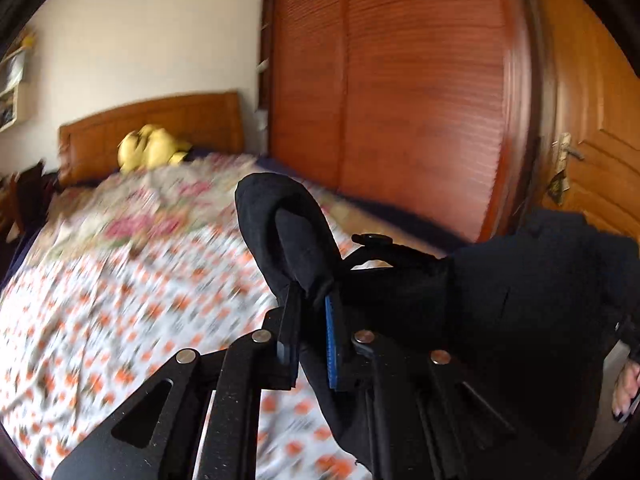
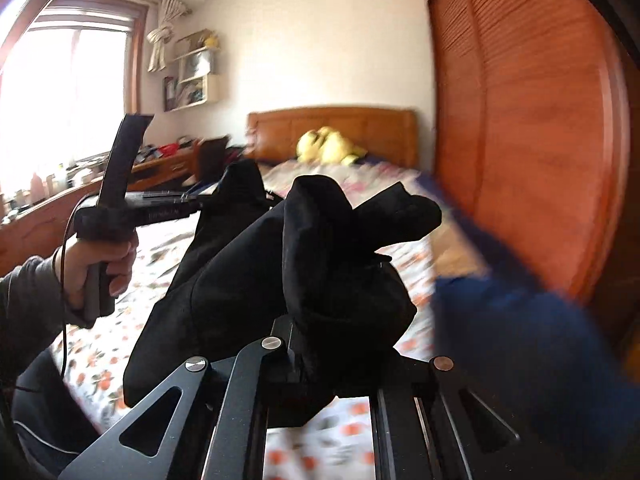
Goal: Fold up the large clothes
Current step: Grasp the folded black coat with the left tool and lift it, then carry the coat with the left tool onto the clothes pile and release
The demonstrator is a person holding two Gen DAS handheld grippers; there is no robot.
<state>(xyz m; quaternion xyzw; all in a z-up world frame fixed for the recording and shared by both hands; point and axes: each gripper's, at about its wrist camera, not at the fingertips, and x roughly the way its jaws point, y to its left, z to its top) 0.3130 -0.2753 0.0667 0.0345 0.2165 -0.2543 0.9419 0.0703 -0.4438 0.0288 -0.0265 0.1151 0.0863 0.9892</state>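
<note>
Both jaws are clenched on cloth: my left gripper (image 1: 314,300) pinches a bunched edge of the large black soft-fabric garment (image 1: 520,300), and my right gripper (image 2: 316,344) bites another bunch of that same garment (image 2: 240,280), whose folds hide its fingertips. The garment hangs in the air between the 2 grippers, above the bed with the orange-and-white floral cover (image 1: 120,300). I judge it light, limp and a little slick, so it will sag and swing; thick bunches at hems or corners are the safest holds. Its long axis seems to run from one gripper across to the other, with the slack drooping toward the bed, though the crumpled folds leave me unsure which end is which. In the right wrist view, a person's hand (image 2: 96,264) grips the left tool's handle.
</note>
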